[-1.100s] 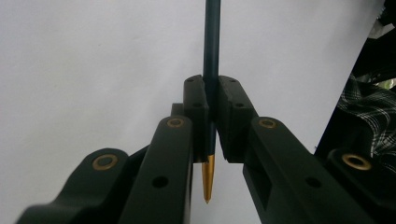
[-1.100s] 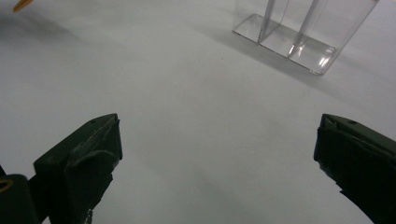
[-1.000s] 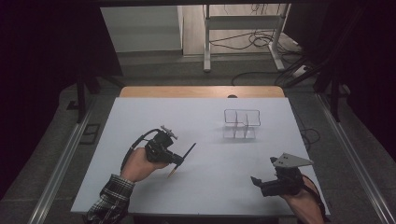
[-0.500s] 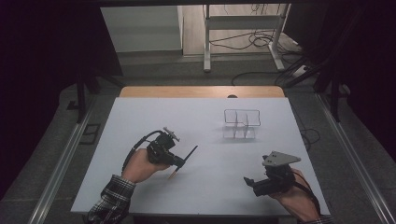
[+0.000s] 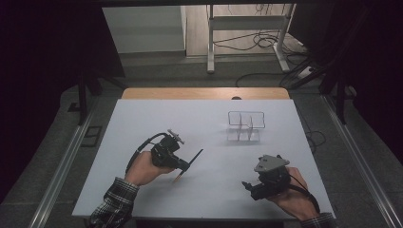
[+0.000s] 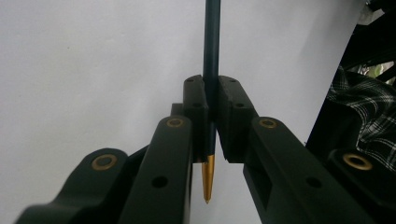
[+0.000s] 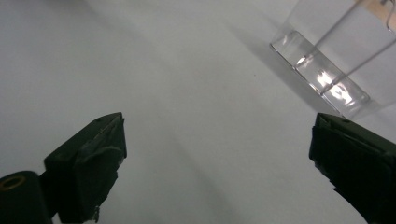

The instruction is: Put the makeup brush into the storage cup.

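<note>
A dark slim pen (image 5: 193, 158) with a gold tip (image 6: 208, 179) is clamped between the pads of my left gripper (image 5: 183, 164), which rests low over the white table (image 5: 190, 118) at front left. In the left gripper view the pen (image 6: 211, 56) runs straight up from the closed jaws (image 6: 212, 109). My right gripper (image 5: 247, 186) hovers near the front right edge. Its jaws (image 7: 219, 154) stand wide apart and have just been closing slightly, with nothing between them. A clear divided holder (image 5: 244, 126) stands upright at the back right, beyond the right gripper (image 7: 327, 79).
A wooden strip (image 5: 204, 93) borders the table's far edge. Metal rails (image 5: 57, 175) run along both sides. Cables and a stand's legs (image 5: 247, 42) lie on the floor beyond the table.
My right gripper has slid left along the front edge of the table. The left gripper and its pen have stayed put.
</note>
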